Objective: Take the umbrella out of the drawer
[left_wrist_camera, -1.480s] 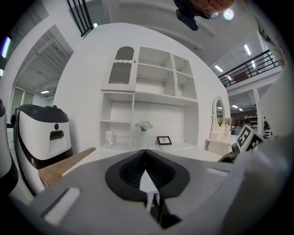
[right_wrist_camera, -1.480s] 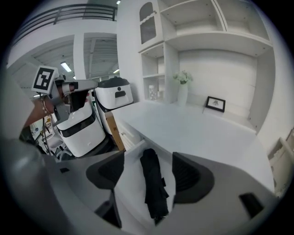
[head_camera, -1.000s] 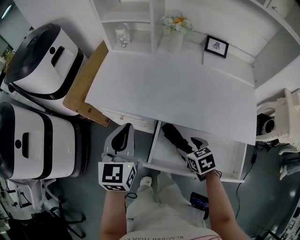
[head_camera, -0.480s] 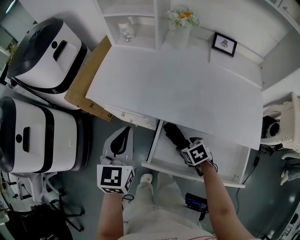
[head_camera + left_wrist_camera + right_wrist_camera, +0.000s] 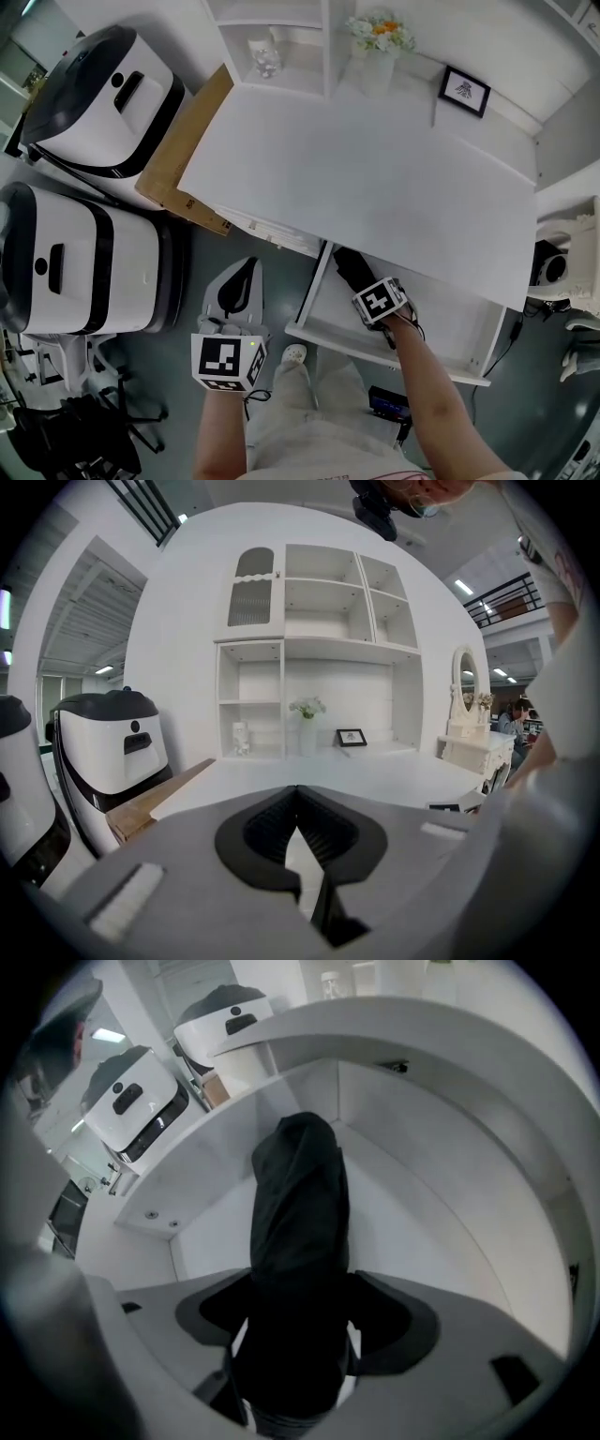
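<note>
A black folded umbrella (image 5: 348,266) lies in the open white drawer (image 5: 375,345) under the desk, its far end toward the drawer's back left corner. My right gripper (image 5: 367,286) reaches into the drawer over the umbrella's near end. In the right gripper view the umbrella (image 5: 300,1213) runs between the jaws of the right gripper (image 5: 295,1354), which stand open on either side of it. My left gripper (image 5: 238,277) hangs left of the drawer over the floor, shut and empty (image 5: 300,855).
The white desk top (image 5: 375,178) overhangs the drawer's back. On it stand a flower vase (image 5: 380,42) and a picture frame (image 5: 464,91). Two white-and-black machines (image 5: 84,262) and a cardboard sheet (image 5: 183,159) stand at the left. My legs are below the drawer front.
My right gripper has moved forward and left into the drawer, coming astride the umbrella's near end. The left gripper has stayed about where it was.
</note>
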